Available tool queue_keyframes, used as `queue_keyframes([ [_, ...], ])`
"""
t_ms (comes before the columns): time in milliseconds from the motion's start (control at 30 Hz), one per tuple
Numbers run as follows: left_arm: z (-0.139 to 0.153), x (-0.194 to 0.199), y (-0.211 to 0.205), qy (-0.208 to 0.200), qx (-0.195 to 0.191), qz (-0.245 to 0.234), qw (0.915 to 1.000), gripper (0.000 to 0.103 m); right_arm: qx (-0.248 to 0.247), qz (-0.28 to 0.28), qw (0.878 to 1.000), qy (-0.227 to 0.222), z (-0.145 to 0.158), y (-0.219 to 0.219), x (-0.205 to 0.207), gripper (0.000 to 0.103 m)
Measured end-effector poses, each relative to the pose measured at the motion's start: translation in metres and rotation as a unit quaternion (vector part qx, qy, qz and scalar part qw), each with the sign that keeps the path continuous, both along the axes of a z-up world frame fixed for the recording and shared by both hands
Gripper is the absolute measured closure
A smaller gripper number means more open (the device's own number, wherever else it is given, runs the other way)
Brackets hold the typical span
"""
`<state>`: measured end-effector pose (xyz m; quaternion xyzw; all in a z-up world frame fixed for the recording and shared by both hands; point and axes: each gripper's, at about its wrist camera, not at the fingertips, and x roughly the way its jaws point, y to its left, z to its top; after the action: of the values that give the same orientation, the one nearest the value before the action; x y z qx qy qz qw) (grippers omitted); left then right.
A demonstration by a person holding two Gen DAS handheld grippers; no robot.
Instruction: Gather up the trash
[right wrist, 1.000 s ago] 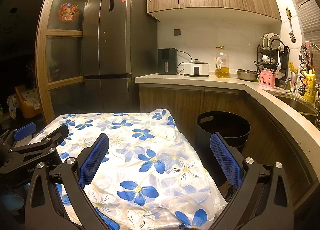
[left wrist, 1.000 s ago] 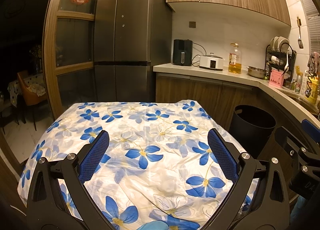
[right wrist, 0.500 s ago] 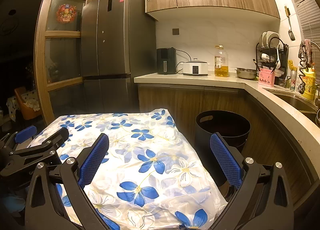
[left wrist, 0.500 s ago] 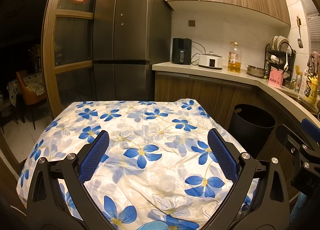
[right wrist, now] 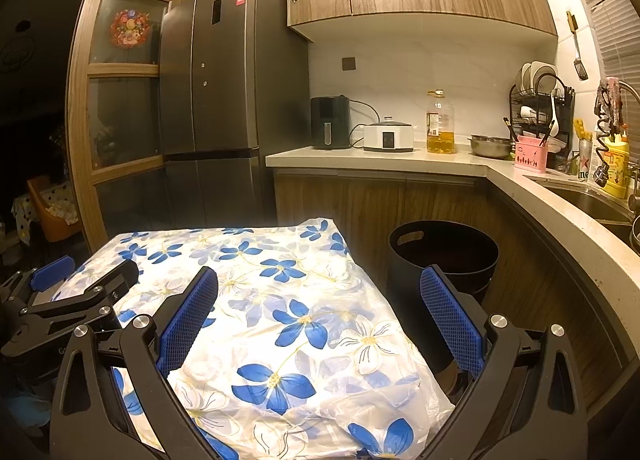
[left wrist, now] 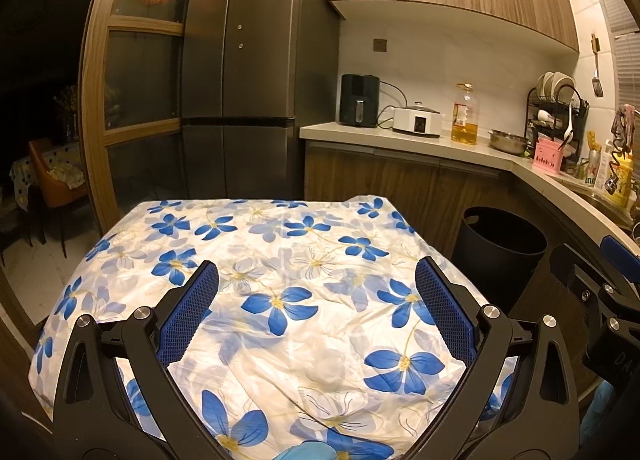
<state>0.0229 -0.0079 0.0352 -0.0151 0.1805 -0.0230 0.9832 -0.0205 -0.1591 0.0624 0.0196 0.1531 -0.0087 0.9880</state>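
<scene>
A table under a white cloth with blue flowers (left wrist: 280, 260) fills the near view; it also shows in the right wrist view (right wrist: 280, 300). No loose trash shows on it. A black trash bin (left wrist: 500, 252) stands on the floor right of the table, also in the right wrist view (right wrist: 444, 256). My left gripper (left wrist: 316, 308) is open and empty above the cloth. My right gripper (right wrist: 318, 312) is open and empty over the table's right edge. Each gripper shows at the edge of the other's view.
A dark fridge (left wrist: 248, 80) stands behind the table. A counter (left wrist: 420, 140) along the back and right carries an air fryer (left wrist: 359, 100), a cooker, an oil bottle (left wrist: 464, 116), a bowl and a dish rack (left wrist: 556, 108). A wooden glass door (left wrist: 132, 80) is at the left.
Both views have shifted slightly, with the table a little lower in frame. Both grippers stay open and empty.
</scene>
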Motion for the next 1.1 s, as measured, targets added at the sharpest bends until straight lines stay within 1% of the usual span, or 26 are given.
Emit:
queue_keyframes([
  [500, -0.002, 0.000, -0.004, 0.001, 0.004, -0.009, 0.9999, 0.006, 0.004, -0.004, 1.000, -0.001, 0.001, -0.003, -0.001, 0.006],
  [533, -0.002, 0.000, -0.005, 0.000, 0.005, -0.011, 0.9999, 0.007, 0.004, -0.005, 1.000, -0.001, 0.001, -0.003, -0.001, 0.006],
  [567, -0.002, 0.000, -0.006, 0.000, 0.008, -0.015, 0.9999, 0.012, 0.004, -0.006, 1.000, -0.001, 0.001, -0.004, -0.001, 0.006],
  [633, -0.003, 0.000, -0.008, 0.005, 0.012, -0.021, 0.9997, 0.019, 0.005, -0.008, 1.000, 0.000, 0.001, -0.004, -0.001, 0.006],
  [667, -0.003, 0.001, -0.009, 0.007, 0.013, -0.023, 0.9996, 0.020, 0.006, -0.009, 1.000, 0.000, 0.001, -0.004, -0.001, 0.006],
  [833, -0.004, 0.000, -0.012, 0.010, 0.015, -0.032, 0.9993, 0.021, 0.009, -0.015, 1.000, -0.001, 0.001, -0.008, -0.001, 0.006],
  [1100, -0.004, -0.001, -0.014, 0.008, 0.018, -0.032, 0.9993, 0.021, 0.011, -0.019, 1.000, -0.002, 0.001, -0.010, 0.000, 0.006],
])
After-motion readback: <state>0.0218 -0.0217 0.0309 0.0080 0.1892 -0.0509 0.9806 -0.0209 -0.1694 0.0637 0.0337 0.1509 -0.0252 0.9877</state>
